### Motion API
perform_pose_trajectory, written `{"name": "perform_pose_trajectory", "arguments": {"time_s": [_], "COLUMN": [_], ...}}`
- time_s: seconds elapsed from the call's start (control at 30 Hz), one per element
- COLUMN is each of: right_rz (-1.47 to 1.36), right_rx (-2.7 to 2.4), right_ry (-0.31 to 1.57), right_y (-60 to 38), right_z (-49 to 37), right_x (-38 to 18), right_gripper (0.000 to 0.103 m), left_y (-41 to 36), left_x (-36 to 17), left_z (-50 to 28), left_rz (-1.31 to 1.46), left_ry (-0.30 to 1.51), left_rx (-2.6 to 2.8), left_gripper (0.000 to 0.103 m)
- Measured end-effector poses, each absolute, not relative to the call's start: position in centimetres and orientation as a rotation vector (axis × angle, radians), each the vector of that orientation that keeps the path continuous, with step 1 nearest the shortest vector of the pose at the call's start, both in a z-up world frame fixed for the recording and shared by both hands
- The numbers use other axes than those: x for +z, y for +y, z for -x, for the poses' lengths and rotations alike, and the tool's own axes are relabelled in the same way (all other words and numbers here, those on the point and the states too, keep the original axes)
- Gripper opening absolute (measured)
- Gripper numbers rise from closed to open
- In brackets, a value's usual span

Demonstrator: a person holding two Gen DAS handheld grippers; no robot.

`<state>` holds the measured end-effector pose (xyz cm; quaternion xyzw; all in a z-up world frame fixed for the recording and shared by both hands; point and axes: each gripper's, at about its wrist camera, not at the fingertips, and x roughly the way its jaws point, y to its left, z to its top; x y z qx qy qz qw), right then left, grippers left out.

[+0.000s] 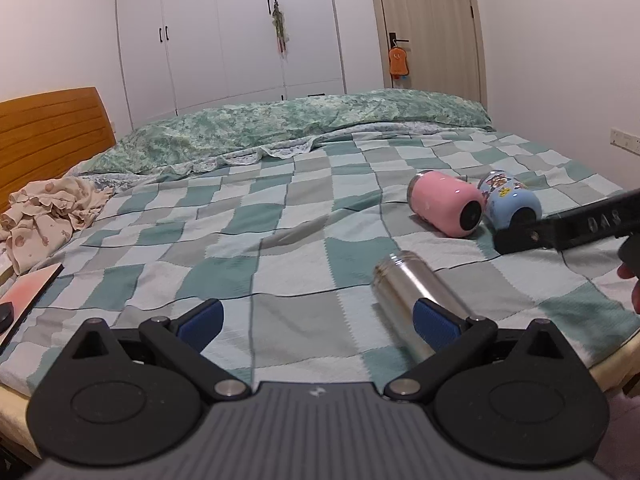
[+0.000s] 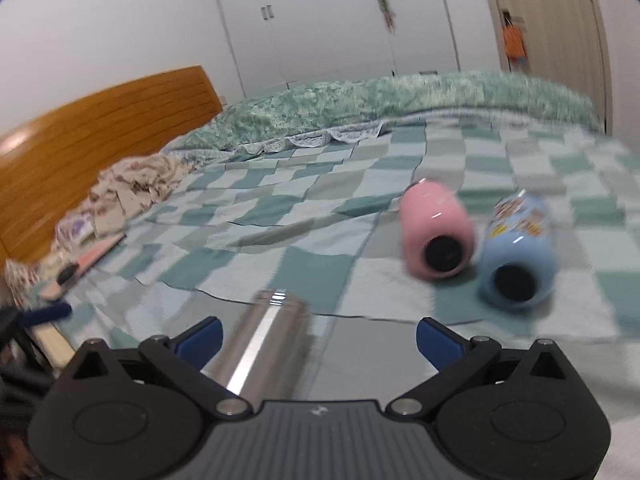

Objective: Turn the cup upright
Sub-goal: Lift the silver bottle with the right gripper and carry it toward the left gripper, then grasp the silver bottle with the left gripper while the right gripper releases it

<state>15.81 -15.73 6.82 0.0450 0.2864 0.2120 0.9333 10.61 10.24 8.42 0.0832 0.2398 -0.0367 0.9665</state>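
Three cups lie on their sides on the checked bedspread. A steel cup [image 1: 416,300] lies nearest, by my left gripper's right finger; in the right wrist view it [image 2: 264,344] lies between my right gripper's fingers, nearer the left one. A pink cup [image 1: 446,203] [image 2: 436,236] and a blue cartoon cup [image 1: 508,200] [image 2: 518,248] lie side by side farther right. My left gripper [image 1: 318,326] is open and empty. My right gripper [image 2: 318,338] is open, untouched by the steel cup; it shows at the right of the left wrist view [image 1: 560,228], close to the blue cup.
A green patterned duvet [image 1: 288,128] lies across the far side of the bed. Crumpled clothing [image 1: 44,216] and a flat pink-faced device [image 1: 28,300] sit at the left near the wooden headboard [image 1: 48,132]. The bed's near edge is just below both grippers.
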Motion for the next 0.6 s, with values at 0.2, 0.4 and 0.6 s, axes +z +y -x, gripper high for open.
{"name": "perform_pose_trajectory", "arguments": {"time_s": [0.2, 0.4, 0.6], "right_rz": [0.078, 0.180, 0.182], "right_rx": [0.444, 0.459, 0.479], "right_ry": [0.540, 0.537, 0.557], "right_y": [-19.0, -21.6, -23.8], "right_z": [-16.2, -17.6, -19.2], "right_x": [6.3, 4.3, 2.3], "right_gripper": [0.103, 0.103, 0.103], "left_y": [6.3, 2.6, 0.4], "left_x": [8.5, 7.6, 5.5], "left_z": [-12.3, -15.9, -20.3], "left_rz": [-0.172, -0.176, -0.194], "left_ry": [0.541, 0.660, 0.827], "left_rx": [-0.084, -0.064, -0.008], "left_gripper": [0.103, 0.103, 0.103]}}
